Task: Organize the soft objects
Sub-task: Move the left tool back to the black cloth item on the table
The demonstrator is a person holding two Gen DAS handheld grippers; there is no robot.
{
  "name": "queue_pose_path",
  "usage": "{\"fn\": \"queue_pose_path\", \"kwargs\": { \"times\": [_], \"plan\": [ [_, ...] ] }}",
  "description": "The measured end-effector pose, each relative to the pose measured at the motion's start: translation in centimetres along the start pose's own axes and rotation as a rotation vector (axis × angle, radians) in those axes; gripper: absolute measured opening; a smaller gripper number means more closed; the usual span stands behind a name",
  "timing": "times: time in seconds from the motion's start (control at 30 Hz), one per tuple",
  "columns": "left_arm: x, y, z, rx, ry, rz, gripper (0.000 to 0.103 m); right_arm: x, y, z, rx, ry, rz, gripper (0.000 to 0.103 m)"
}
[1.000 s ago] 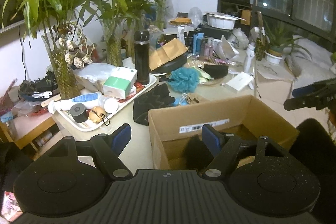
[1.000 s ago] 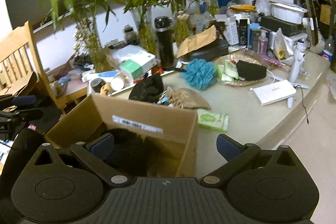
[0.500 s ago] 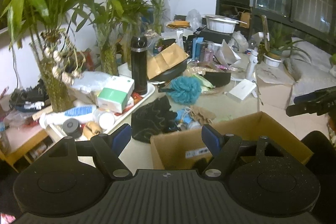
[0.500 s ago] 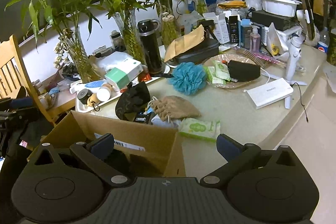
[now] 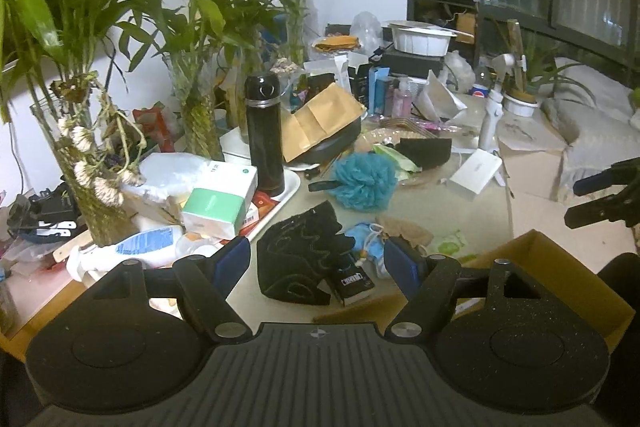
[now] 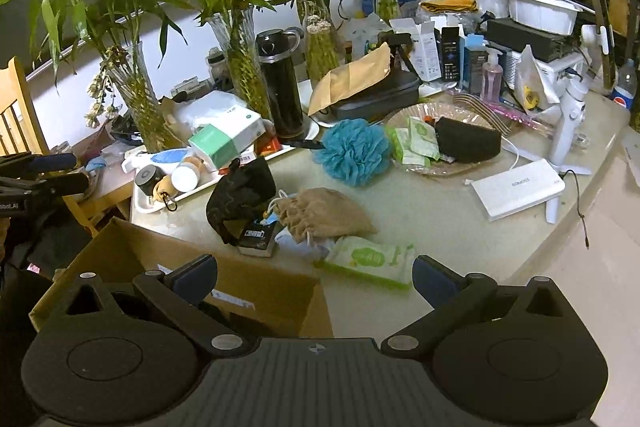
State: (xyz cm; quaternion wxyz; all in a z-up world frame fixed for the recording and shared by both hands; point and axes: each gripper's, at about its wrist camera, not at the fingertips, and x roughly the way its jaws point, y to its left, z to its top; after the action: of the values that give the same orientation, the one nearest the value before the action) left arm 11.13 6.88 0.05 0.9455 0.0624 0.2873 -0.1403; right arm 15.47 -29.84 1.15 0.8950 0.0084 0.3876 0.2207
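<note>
Both my grippers tilt down over the counter (image 6: 440, 211), left gripper (image 5: 318, 261) and right gripper (image 6: 314, 277) with fingers spread and empty. The black cloth (image 5: 298, 259) lies ahead beside the tan pouch (image 6: 320, 213). The cardboard box (image 6: 248, 291), nearer than a second ago, is cut off below.

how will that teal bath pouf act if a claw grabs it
The teal bath pouf looks like gathered mesh, so it will likely squash and feel light. Its rounded shape may roll when nudged. The dark loop at its side is probably floppy.
</note>
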Motion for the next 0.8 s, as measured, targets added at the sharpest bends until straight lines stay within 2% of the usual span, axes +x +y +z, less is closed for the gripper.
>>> {"fn": "queue_pose_path", "kwargs": {
  "times": [0.33, 0.67, 0.8],
  "plan": [
    [4.3, 1.0, 0.5, -0.004, 0.042, -0.042, 0.073, 2.3, -2.2, 0.3, 0.064, 0.018, -0.014, 0.103],
    [8.9, 1.6, 1.0, 0.06, 0.06, -0.053, 0.073, 3.8, -3.1, -0.2, 0.089, 0.035, 0.002, 0.103],
    [10.5, 1.8, 1.1, 0.083, 0.055, -0.062, 0.066, 4.3, -3.1, -0.2, 0.076, 0.041, 0.011, 0.103]
  ]
}}
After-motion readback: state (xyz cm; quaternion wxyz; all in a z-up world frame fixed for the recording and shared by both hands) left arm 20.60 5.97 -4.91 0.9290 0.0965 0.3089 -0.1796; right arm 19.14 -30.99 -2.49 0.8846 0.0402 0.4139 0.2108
